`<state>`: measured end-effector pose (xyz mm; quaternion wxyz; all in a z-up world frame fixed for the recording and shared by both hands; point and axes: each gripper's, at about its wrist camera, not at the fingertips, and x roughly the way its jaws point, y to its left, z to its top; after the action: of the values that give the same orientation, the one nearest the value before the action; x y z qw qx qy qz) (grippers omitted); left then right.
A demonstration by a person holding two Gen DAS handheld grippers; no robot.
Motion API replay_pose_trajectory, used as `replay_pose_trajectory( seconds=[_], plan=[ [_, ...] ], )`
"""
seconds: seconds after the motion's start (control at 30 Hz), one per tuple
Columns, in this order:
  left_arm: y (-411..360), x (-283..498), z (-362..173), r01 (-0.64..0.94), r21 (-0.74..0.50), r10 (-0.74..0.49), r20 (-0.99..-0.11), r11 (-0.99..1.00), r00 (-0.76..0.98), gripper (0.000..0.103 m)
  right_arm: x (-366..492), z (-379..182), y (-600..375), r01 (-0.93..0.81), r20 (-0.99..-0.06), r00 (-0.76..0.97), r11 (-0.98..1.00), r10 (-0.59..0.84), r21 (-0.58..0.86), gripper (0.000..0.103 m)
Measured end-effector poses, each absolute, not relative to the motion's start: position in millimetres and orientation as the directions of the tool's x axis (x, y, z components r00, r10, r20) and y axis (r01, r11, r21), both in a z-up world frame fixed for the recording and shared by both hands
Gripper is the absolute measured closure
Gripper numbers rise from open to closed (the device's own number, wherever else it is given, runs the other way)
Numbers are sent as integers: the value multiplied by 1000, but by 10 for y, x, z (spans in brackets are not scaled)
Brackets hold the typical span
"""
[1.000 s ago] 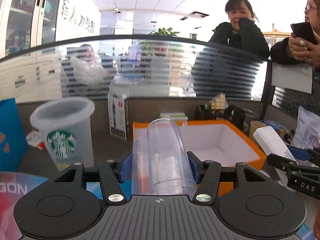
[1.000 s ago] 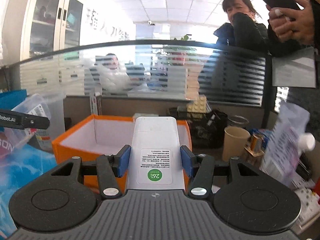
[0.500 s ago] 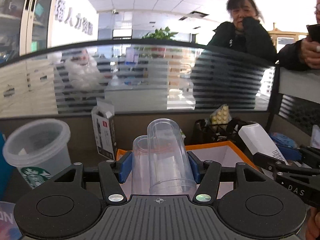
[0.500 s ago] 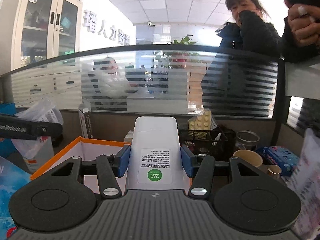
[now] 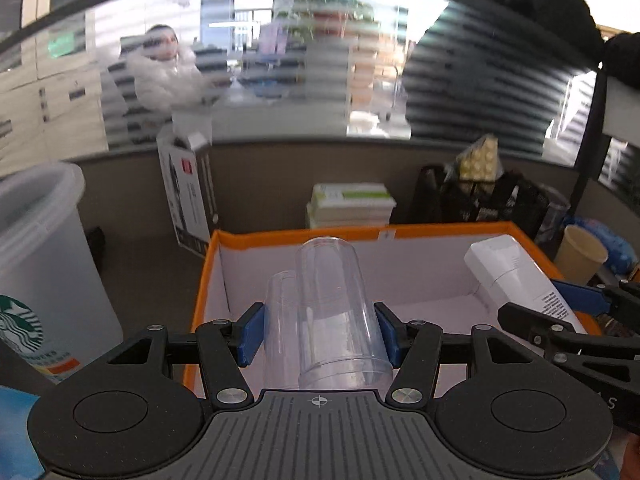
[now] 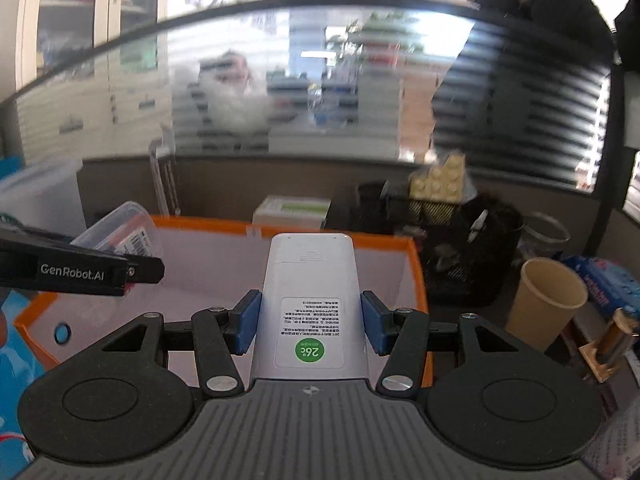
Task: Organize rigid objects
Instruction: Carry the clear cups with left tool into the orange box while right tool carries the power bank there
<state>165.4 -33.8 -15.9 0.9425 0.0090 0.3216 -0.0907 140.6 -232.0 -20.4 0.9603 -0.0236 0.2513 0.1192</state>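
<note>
My left gripper (image 5: 319, 334) is shut on a clear plastic container (image 5: 334, 312) and holds it over the near left part of an open orange box (image 5: 304, 236) with a white inside. My right gripper (image 6: 311, 322) is shut on a white remote control (image 6: 311, 300) with a green sticker, held over the same box (image 6: 418, 276). The remote (image 5: 516, 280) and the right gripper show at the right of the left wrist view. The left gripper's arm and the clear container (image 6: 120, 228) show at the left of the right wrist view.
A Starbucks cup (image 5: 44, 264) stands left of the box. Behind it are a tall carton (image 5: 188, 196), a stack of small boxes (image 5: 350, 204) and a black mesh basket (image 6: 460, 248). A paper cup (image 6: 546, 300) stands right of the box. A glass partition closes the back.
Both grippers have tilted down and moved forward over the orange box, each with its object still held. The box's inside now fills more of both views.
</note>
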Motion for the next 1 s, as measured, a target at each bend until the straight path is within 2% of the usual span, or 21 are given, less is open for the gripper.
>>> replay_pose_trajectory(
  seconds=[0.27,0.6,1.0],
  plan=[
    [-396,1793,-351,166,-13,-133,-660,986,740,47,1546,-320,-2276,-249,-539,816,969,208,-3,53],
    [-525,1814,-349,184,14,-129,-664,983,737,47,1679,-393,-2248,-237,-571,801,971,179,-29,53],
    [-662,1841,-428,206,62,-104,-701,977,706,46,1808,-408,-2136,-284,-635,760,949,138,-134,53]
  ],
)
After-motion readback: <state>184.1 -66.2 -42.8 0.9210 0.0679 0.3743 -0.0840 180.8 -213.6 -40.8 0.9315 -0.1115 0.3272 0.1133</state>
